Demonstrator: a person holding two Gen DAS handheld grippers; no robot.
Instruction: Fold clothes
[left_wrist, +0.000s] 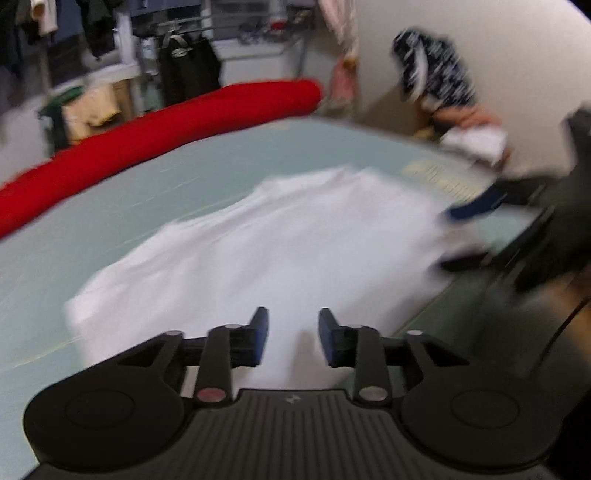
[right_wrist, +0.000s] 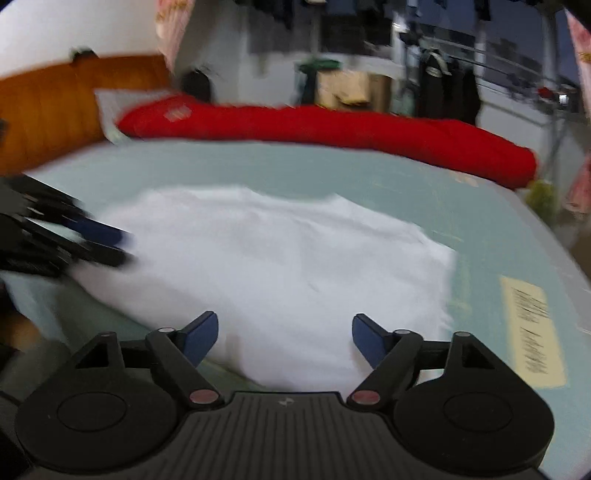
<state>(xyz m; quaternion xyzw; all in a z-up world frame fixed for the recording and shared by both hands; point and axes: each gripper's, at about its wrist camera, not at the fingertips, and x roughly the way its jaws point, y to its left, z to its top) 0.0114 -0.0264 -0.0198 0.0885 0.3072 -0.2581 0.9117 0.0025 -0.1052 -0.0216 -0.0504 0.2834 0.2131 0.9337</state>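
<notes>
A white garment (left_wrist: 258, 243) lies folded and flat on the pale green surface (left_wrist: 207, 166); it also shows in the right wrist view (right_wrist: 280, 266). My left gripper (left_wrist: 293, 338) is open at the garment's near edge, nothing between its blue pads. My right gripper (right_wrist: 284, 341) is open wide over the garment's near edge, empty. The right gripper shows in the left view at the garment's right edge (left_wrist: 476, 229), blurred. The left gripper shows in the right view at the garment's left edge (right_wrist: 96, 243), blurred.
A long red bolster (left_wrist: 155, 125) lies along the far side of the surface (right_wrist: 332, 125). A patterned dark cloth and a pile of clothes (left_wrist: 439, 74) sit at the far right corner. A paper label (right_wrist: 532, 325) lies on the surface. Hanging clothes stand behind.
</notes>
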